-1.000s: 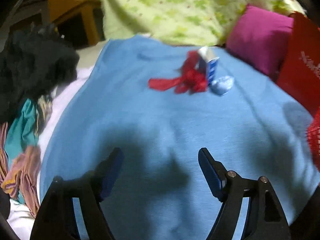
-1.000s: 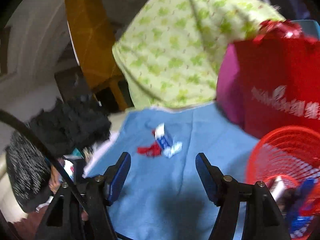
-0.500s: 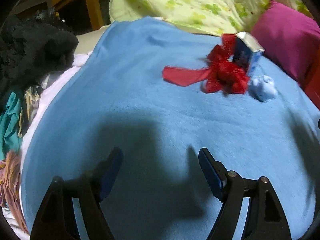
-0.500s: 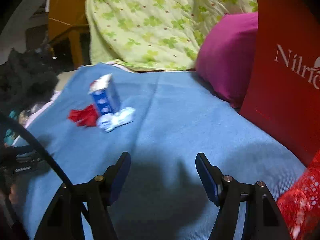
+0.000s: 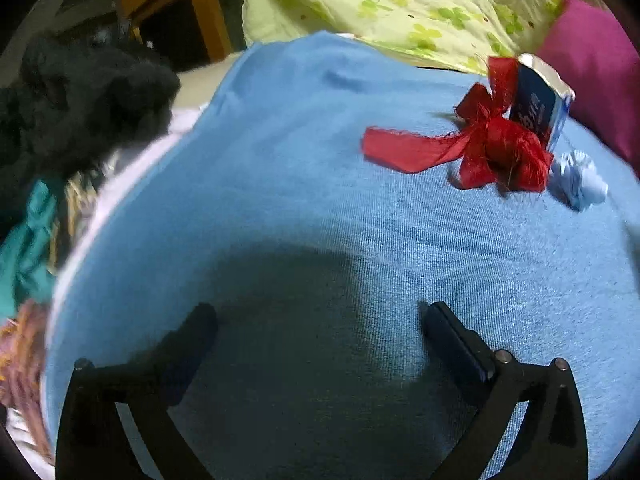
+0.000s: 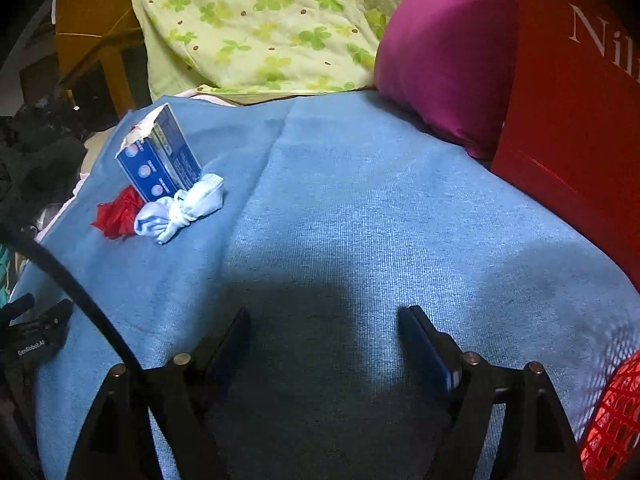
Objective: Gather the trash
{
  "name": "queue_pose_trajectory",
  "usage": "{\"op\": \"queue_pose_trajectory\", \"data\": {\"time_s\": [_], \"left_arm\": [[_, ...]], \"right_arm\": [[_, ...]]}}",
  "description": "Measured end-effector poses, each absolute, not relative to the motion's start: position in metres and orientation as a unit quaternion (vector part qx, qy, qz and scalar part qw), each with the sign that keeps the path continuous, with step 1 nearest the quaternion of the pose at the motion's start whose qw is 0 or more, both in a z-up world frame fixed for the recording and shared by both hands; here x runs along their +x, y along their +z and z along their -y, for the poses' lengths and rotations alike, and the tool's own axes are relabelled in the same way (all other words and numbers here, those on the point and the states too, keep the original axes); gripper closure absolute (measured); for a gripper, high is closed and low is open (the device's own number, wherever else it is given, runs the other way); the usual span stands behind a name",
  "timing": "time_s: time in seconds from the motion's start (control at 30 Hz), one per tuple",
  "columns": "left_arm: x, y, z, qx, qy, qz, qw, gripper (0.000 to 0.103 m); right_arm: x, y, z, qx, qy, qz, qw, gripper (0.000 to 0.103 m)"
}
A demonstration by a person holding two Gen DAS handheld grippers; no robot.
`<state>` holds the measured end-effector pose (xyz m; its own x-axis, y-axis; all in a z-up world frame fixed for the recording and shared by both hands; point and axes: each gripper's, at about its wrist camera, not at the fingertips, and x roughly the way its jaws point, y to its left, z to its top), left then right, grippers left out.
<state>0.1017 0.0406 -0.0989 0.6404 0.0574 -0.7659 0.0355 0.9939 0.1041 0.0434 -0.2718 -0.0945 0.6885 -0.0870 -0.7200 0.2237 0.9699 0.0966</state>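
A: Nearest to us, the left tongs (image 5: 320,316) are spread wide and hold nothing, low over the blue blanket (image 5: 280,200). The right tongs (image 6: 324,320) are the same, wide apart and empty.

B: What has changed in the last second?

A: Both have come forward. In the left view the trash was small and far before, now it is large at the upper right. The right view has swung down from the red mesh basket (image 6: 612,420), which now shows only at the lower right corner.

B: So where is the trash exactly?

A: Farther on the blanket, three pieces together: a red ribbon bow (image 5: 492,148), a blue carton (image 5: 538,104) standing just behind it with a torn top, and a crumpled pale blue wad (image 5: 578,180) beside them (maybe tissue, I cannot be sure).

B: And behind?

A: A green clover quilt (image 6: 260,28), a magenta pillow (image 6: 448,52) and a red bag (image 6: 572,100).

B: Meaning for the task?

A: I judge the approach is nearly finished; a grasp comes next, probably the ribbon for the left.
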Motion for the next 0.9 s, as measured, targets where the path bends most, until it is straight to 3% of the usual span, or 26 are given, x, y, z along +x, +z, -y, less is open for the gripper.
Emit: {"op": "queue_pose_trajectory", "data": {"time_s": [0.9], "left_arm": [[0.1002, -0.1013, -0.0477, 0.04, -0.003, -0.426, 0.904, 0.0]], "right_arm": [[0.0451, -0.097, 0.2701, 0.093, -0.069, -0.385, 0.916, 0.013]]}}
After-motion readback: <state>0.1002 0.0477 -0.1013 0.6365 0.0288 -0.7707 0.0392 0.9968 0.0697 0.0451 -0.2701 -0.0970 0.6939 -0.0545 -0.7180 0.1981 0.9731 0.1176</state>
